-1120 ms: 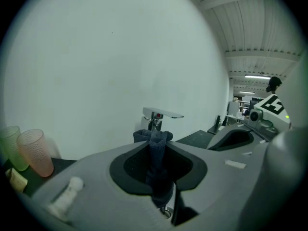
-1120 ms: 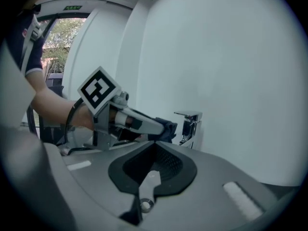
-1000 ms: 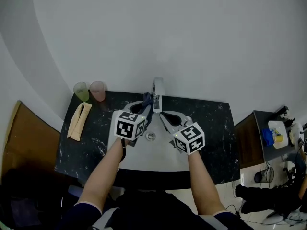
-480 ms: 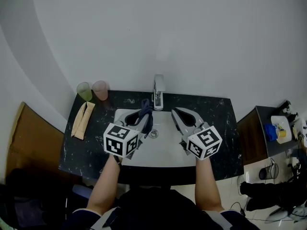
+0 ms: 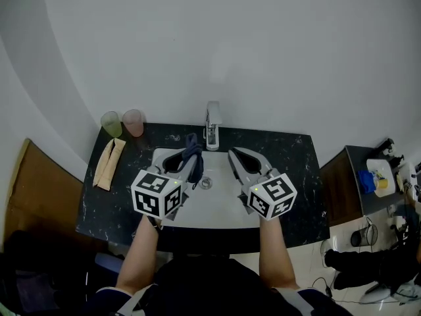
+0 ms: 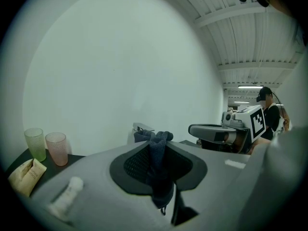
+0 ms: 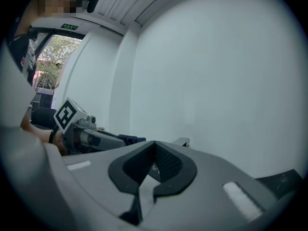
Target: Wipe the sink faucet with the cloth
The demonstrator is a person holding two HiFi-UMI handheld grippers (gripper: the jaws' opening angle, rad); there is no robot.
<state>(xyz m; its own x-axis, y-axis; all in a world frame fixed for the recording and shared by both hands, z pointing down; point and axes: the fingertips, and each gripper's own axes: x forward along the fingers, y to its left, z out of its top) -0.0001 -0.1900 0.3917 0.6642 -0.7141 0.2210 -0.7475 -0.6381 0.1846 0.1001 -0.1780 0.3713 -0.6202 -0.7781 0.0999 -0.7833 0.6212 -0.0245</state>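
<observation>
My left gripper (image 6: 156,139) is clamped on the dark blue cloth (image 6: 159,172). The cloth is pinched between the pads, bunched above the tips and hanging down below them. It hangs over the sink (image 5: 220,212), near the faucet (image 5: 212,125) and just to its left. My right gripper (image 7: 153,146) is alongside with its jaws together, gripping nothing.

The white wall (image 5: 263,45) is lit softly and evenly. Gripper views are bent and darkened at the edges; the left gripper (image 6: 155,141) is blurred near the lens.
</observation>
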